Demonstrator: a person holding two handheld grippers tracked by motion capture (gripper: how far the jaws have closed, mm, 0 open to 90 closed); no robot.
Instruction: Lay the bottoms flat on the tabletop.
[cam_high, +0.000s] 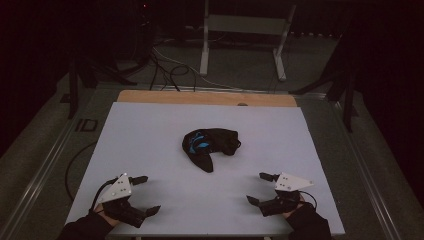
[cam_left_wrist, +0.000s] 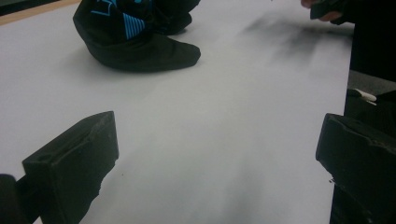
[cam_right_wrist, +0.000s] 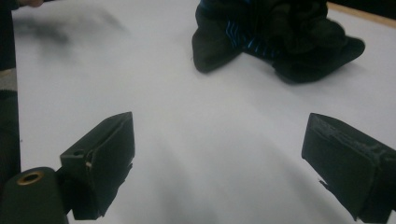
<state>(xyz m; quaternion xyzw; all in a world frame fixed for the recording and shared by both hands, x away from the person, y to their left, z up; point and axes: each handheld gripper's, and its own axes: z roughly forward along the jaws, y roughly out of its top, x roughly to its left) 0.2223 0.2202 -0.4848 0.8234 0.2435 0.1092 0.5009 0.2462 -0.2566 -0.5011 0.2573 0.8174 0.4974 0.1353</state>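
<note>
While the crumpled black cloth garment with blue stripes (cam_high: 210, 146) lies near the middle of the white table sheet (cam_high: 150, 135) in the high view, the left gripper (cam_high: 147, 195) sits at seven o'clock and the right gripper (cam_high: 260, 188) at five o'clock, both well apart from it, jaws spread wide and empty. In the left gripper view, the garment (cam_left_wrist: 135, 42) lies at eleven o'clock beyond wide jaws. In the right gripper view, it (cam_right_wrist: 280, 42) lies at one o'clock, jaws wide.
</note>
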